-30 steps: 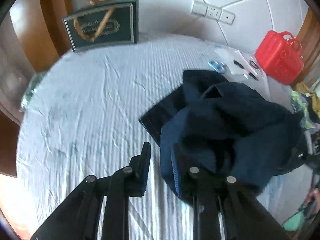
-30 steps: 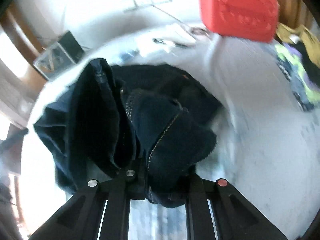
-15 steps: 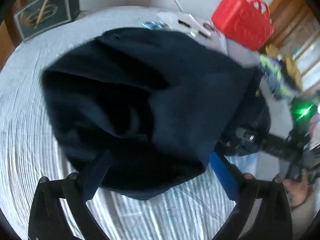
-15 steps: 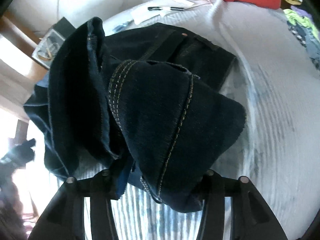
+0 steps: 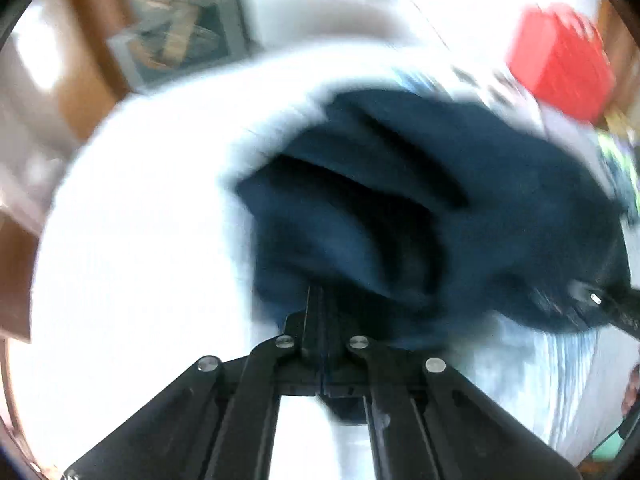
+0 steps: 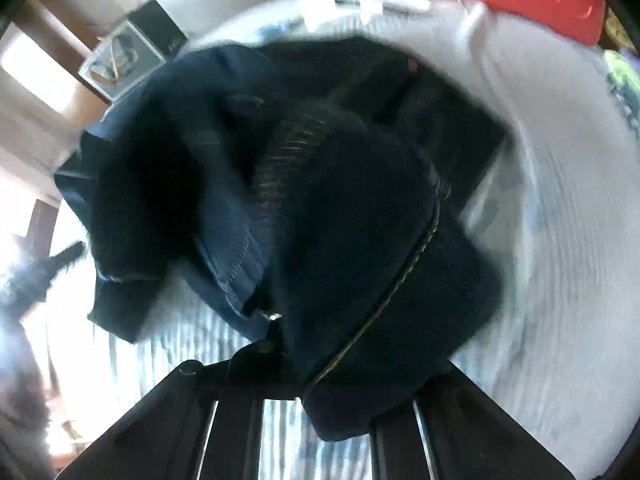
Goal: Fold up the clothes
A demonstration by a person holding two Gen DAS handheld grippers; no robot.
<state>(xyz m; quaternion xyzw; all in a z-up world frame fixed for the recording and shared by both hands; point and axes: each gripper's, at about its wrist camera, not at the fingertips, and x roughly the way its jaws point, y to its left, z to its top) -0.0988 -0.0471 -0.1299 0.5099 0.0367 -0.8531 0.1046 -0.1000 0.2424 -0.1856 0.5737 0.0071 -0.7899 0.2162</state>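
Dark blue jeans [image 5: 440, 200] lie bunched on a white ribbed cloth [image 5: 140, 240]; the left wrist view is blurred by motion. My left gripper [image 5: 318, 308] has its jaws closing until the fingers meet, tips at the near edge of the jeans. Whether cloth is pinched there I cannot tell. In the right wrist view the jeans [image 6: 340, 220] drape over my right gripper [image 6: 320, 360], whose jaws are closing on a seamed fold that hides the fingertips. The right gripper [image 5: 600, 304] also shows at the jeans' right edge.
A red plastic case [image 5: 560, 64] stands at the back right, a dark framed box [image 5: 184, 44] at the back left. Small items lie on paper [image 6: 376, 4] near the case. Colourful clothes [image 5: 616, 160] are heaped at the right edge. Wooden posts flank the surface.
The left gripper let go of the jeans' edge, opened wide around the bundle, then shut and swung left. The right gripper loosened, then closed again on the denim, and sank toward the cloth.
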